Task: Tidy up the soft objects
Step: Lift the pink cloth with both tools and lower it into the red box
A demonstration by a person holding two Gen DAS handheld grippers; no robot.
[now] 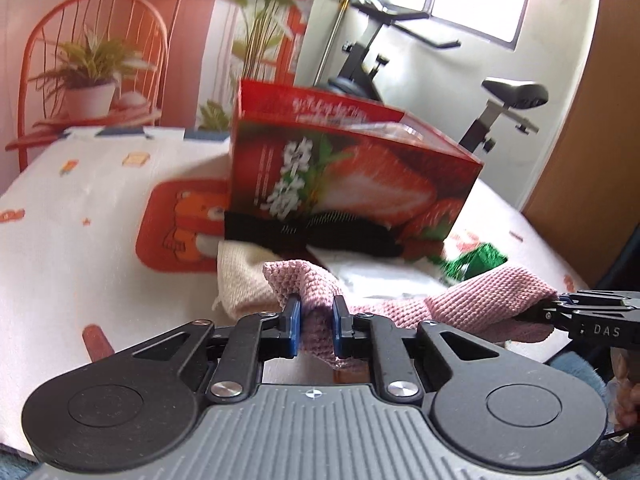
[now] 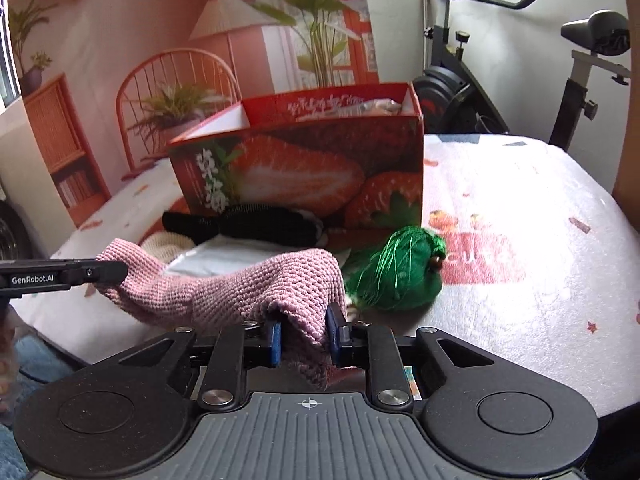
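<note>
A pink knitted cloth [image 1: 476, 304] hangs stretched between my two grippers, lifted off the bed. My left gripper [image 1: 316, 330] is shut on its left end, the blue pads pinching the fabric. My right gripper [image 2: 304, 338] is shut on the other end of the pink cloth [image 2: 240, 292]. In the right wrist view the left gripper's finger [image 2: 80, 274] reaches in from the left edge. Behind stands an open red strawberry box [image 2: 304, 168]. A black knit piece [image 2: 256, 222], a cream knit piece [image 1: 240, 280] and a green shiny bundle [image 2: 400, 268] lie in front of the box.
The bed [image 2: 520, 280] has a white patterned cover with an orange cartoon print [image 1: 180, 228]. A white plastic sheet [image 1: 372, 276] lies under the cloth pile. An exercise bike [image 2: 480, 92] stands behind the bed; a printed backdrop lines the far side.
</note>
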